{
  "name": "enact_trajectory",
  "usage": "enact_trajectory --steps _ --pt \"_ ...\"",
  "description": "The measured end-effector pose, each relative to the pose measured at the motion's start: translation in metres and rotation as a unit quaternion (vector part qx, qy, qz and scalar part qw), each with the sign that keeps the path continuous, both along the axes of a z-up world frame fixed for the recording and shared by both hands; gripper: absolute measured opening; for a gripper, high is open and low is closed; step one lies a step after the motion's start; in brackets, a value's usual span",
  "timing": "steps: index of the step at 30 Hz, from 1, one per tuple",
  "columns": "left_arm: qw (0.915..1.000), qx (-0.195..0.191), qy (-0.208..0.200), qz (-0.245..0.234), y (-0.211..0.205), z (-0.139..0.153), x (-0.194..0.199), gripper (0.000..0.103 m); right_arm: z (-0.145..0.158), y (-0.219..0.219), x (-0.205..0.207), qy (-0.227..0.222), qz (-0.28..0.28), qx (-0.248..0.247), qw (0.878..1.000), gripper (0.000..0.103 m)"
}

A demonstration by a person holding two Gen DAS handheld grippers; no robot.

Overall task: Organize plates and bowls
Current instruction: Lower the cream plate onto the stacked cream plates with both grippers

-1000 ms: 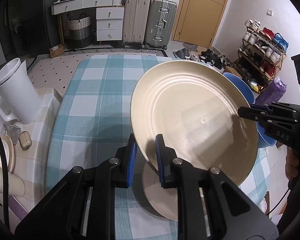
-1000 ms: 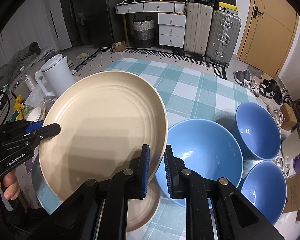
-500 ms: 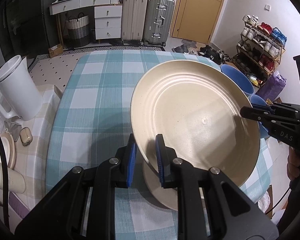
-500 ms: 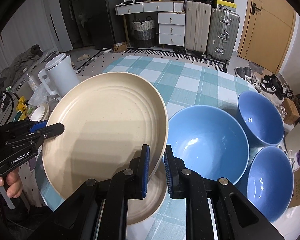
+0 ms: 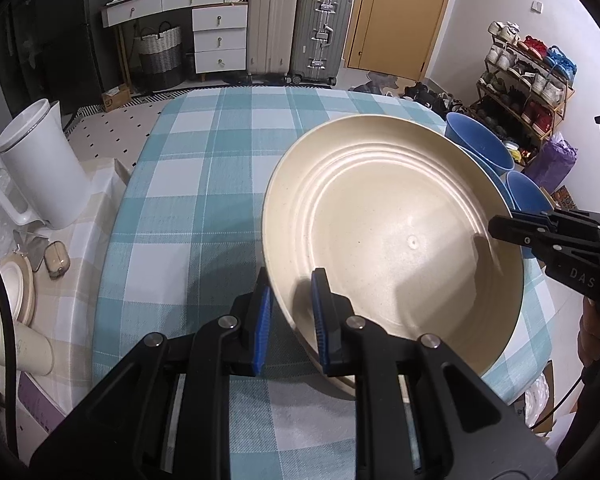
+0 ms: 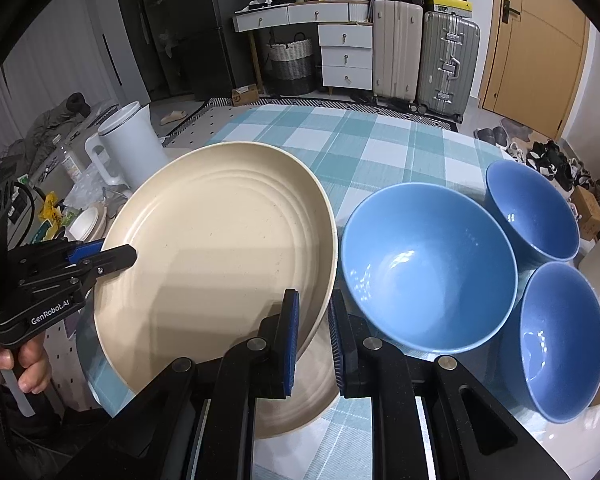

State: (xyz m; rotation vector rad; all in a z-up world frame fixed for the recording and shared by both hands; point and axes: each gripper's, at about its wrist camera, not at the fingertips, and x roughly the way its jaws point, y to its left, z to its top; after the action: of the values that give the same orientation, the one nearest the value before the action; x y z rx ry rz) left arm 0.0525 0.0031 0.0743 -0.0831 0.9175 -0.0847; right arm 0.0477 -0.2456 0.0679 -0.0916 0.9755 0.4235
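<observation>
While we hold the cream plate [image 5: 384, 236] between both grippers, it shows as a wide, shallow dish with a matte speckled glaze, raised concentric rings stepping down to a flat centre, and a small dimple in the middle. Our left gripper [image 5: 288, 312] has its blue-padded jaws closed on the plate's near left rim, and our right gripper [image 6: 314, 332] has its jaws pinched the same way on the opposite rim, so the plate hangs tilted above the near edge of the bench [image 5: 204, 184], which wears a teal and white checked cloth. Directly under it lies a second cream plate [image 6: 300, 400], flat on the cloth, only partly visible past the held one. Just beside the plates, toward the right edge of the bench, stand three blue bowls: a large bowl [image 6: 428, 268] next to the held rim, and two smaller bowls [image 6: 532, 212] [image 6: 560, 340] past it, all upright and glossy inside. A white kettle [image 5: 36, 164] stands on the side surface off the bench's left edge. Compared with a second ago, the held plate has come lower and sits closer to the plate beneath, hiding more of it, while both grips are unchanged and the bowls have not shifted on the cloth.
</observation>
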Motion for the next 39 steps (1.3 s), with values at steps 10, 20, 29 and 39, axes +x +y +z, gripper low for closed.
enact_trajectory --steps 10,20,29,39 --pt "0.9999 0.004 0.01 -0.007 -0.002 -0.019 -0.003 0.015 -0.015 -0.003 -0.008 0.007 -0.008 0.009 1.0 0.015" --pt "0.9997 0.012 0.016 -0.011 -0.004 -0.037 0.002 0.015 -0.03 -0.004 -0.013 0.015 -0.012 0.004 1.0 0.015" --pt "0.9993 0.012 0.028 -0.021 -0.007 -0.054 0.005 0.015 -0.047 -0.007 -0.016 0.031 -0.025 0.008 0.999 0.015" --pt "0.9988 0.017 0.034 -0.031 -0.013 -0.074 0.016 0.015 -0.063 -0.016 -0.011 0.046 -0.041 0.019 0.998 0.015"
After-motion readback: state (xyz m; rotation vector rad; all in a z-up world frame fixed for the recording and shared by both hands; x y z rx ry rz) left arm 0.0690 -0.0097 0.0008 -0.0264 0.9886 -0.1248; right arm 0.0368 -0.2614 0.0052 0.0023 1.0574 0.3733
